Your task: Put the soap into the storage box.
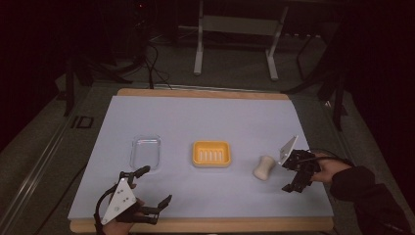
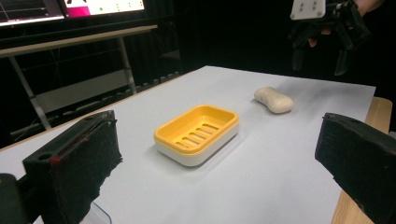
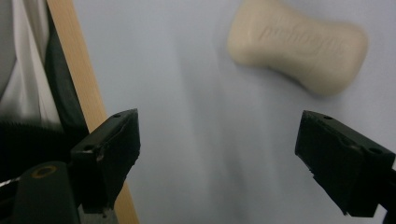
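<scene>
The left hand-held gripper [image 1: 155, 185] hovers at the counter's [image 1: 205, 117] near edge, jaws spread and empty, just beside a clear lid [image 1: 146, 152]; a yellow soap dish [image 1: 211, 153] sits mid-counter; the soap bar [image 1: 264, 168] lies right of it; the right hand-held gripper [image 1: 288, 177] hangs close by, jaws spread wide, holding nothing.

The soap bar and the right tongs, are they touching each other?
Apart. In the right gripper view, the soap bar lies on the table ahead of the open right tongs, with bare blue surface between them.
</scene>
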{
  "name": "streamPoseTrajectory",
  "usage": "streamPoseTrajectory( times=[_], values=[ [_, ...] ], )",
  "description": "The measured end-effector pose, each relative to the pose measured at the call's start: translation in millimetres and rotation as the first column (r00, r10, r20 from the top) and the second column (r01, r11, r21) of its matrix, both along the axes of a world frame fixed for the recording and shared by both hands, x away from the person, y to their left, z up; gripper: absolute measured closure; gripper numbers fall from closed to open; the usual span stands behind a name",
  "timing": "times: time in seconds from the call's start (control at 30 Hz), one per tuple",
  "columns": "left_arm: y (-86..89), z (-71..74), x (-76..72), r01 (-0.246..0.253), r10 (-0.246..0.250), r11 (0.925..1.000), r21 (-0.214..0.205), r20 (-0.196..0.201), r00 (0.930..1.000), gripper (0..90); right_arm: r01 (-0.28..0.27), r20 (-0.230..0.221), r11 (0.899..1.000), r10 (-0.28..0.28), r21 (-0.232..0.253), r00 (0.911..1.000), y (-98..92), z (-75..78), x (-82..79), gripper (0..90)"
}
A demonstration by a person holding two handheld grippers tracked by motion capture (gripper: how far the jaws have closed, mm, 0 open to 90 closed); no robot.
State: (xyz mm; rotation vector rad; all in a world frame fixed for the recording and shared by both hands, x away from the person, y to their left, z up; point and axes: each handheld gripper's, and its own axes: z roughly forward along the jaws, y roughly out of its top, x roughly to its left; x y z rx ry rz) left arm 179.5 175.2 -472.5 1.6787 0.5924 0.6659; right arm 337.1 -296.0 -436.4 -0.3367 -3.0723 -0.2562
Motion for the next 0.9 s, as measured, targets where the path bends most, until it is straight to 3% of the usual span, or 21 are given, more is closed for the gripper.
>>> streamPoseTrajectory(
  times=[0.3,0.47,0.53,0.57,0.77,0.9],
  values=[
    [-0.8,-0.4,0.0,0.005,-0.005,1.0,0.0,-0.004,1.0,0.1,-0.028,-0.031,0.996,0.026,-0.09,0.9992,2.5,-6.0,9.2,12.6],
    [-1.0,-0.6,-0.1,0.006,-0.006,1.0,0.001,-0.003,1.0,0.1,-0.043,-0.057,0.987,0.035,-0.154,0.9978,0.3,-8.6,14.4,13.7],
    [-1.1,-0.7,-0.1,0.006,-0.006,1.0,0.0,-0.004,1.0,0.1,-0.051,-0.052,0.986,0.044,-0.158,0.9977,-0.2,-9.7,14.9,13.8],
    [-1.2,-0.8,-0.2,0.006,-0.006,1.0,0.0,-0.004,1.0,0.1,-0.069,-0.054,0.981,0.06,-0.181,0.9967,-1.5,-12.6,15.2,14.7],
    [-0.9,-1.2,-1.7,0.004,-0.004,1.0,0.002,-0.005,1.0,0.1,-0.097,-0.049,0.98,0.09,-0.174,0.9947,-4.2,-18.8,22.1,18.2],
    [-0.1,-1.4,-3.4,-0.004,0.004,1.0,0.003,-0.007,1.0,0.1,-0.144,-0.033,0.972,0.14,-0.185,0.9896,-3.8,-20.6,25.4,20.4]
  ],
)
